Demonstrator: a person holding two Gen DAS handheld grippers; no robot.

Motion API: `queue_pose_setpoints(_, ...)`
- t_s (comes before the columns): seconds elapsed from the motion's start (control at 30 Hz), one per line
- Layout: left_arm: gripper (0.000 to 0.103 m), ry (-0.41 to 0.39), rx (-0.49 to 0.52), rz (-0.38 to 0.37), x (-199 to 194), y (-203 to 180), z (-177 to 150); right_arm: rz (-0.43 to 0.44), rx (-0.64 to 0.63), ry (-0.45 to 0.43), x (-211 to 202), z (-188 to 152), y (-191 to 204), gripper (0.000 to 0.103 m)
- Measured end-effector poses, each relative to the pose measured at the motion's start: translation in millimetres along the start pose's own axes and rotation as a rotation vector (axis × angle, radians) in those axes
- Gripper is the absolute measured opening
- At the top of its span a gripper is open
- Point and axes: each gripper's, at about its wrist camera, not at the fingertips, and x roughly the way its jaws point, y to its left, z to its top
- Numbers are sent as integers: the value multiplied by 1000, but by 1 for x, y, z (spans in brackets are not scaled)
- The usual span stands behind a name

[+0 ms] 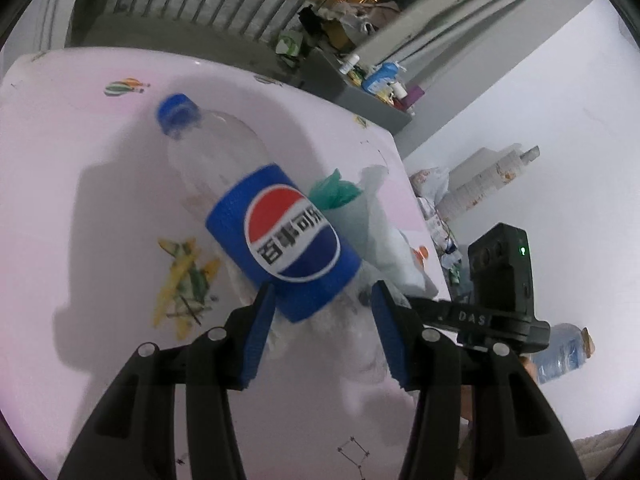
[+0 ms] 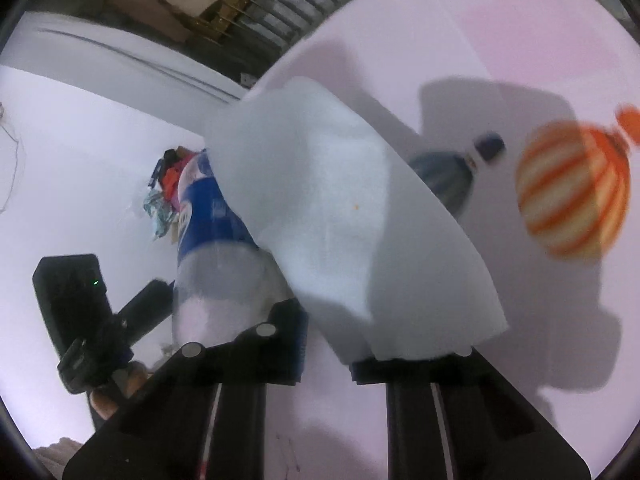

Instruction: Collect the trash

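In the left wrist view, an empty clear Pepsi bottle (image 1: 256, 208) with a blue cap and blue label is held tilted above the pink tablecloth (image 1: 80, 184). My left gripper (image 1: 322, 300) is shut on its lower end. Beside it are white tissue (image 1: 384, 248) and a green scrap (image 1: 334, 190). My right gripper's body (image 1: 500, 280) shows at the right edge. In the right wrist view, my right gripper (image 2: 332, 344) is shut on a large white tissue sheet (image 2: 340, 224) that hides its fingertips. The bottle (image 2: 212, 256) is just left of it, and the left gripper (image 2: 80, 320) is further left.
The table edge (image 1: 396, 148) runs at the right, with white wall beyond. A grey shelf (image 1: 368, 96) with clutter stands behind. Bags and a large water jug (image 1: 560, 348) sit on the floor. The cloth has printed balloons (image 2: 576, 192) and a plane (image 1: 184, 276).
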Motion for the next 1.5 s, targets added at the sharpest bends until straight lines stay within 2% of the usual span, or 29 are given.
queue_pose_setpoints(0.03,48,-3,5,7,-1,-1,-2,-4,0,-4,-5,-4,-1,17)
queue_pose_setpoints(0.07,48,-7,7,14,-3,-2,-3,-13,-1,-15,-12,-6,-1,24)
queue_pose_setpoints(0.1,48,-14,8,21,-6,-2,-4,-18,-3,-26,-18,-8,-1,32)
queue_pose_setpoints(0.13,48,-18,5,23,-7,-1,-3,-20,-6,-43,-27,-8,-1,47)
queue_pose_setpoints(0.17,48,-23,-3,23,-10,0,-2,-18,-16,-69,-38,-9,0,55)
queue_pose_setpoints(0.43,48,-60,-102,34,-20,23,13,-38,-129,-229,-94,4,15,56)
queue_pose_setpoints(0.57,53,-69,-158,37,-22,38,14,-26,-154,-283,-105,14,17,56)
queue_pose_setpoints(0.83,53,-67,-166,36,-18,47,9,33,-149,-330,-101,39,18,58)
queue_pose_setpoints(0.93,53,-76,-153,30,-16,48,10,-7,-127,-300,-81,58,11,60)
queue_pose_setpoints(1.07,55,-82,-153,16,-13,51,11,-44,-58,-197,-38,78,-8,60)
queue_pose_setpoints(1.2,56,-96,-153,-15,-8,54,13,8,-8,-90,-3,81,-17,60)
queue_pose_setpoints(1.33,56,-100,-185,-94,-1,59,17,113,8,14,23,67,-12,54)
queue_pose_setpoints(1.43,56,-89,-203,-145,5,60,15,150,5,49,30,58,-5,47)
queue_pose_setpoints(1.5,56,-74,-200,-162,8,58,13,145,-1,51,31,54,-1,47)
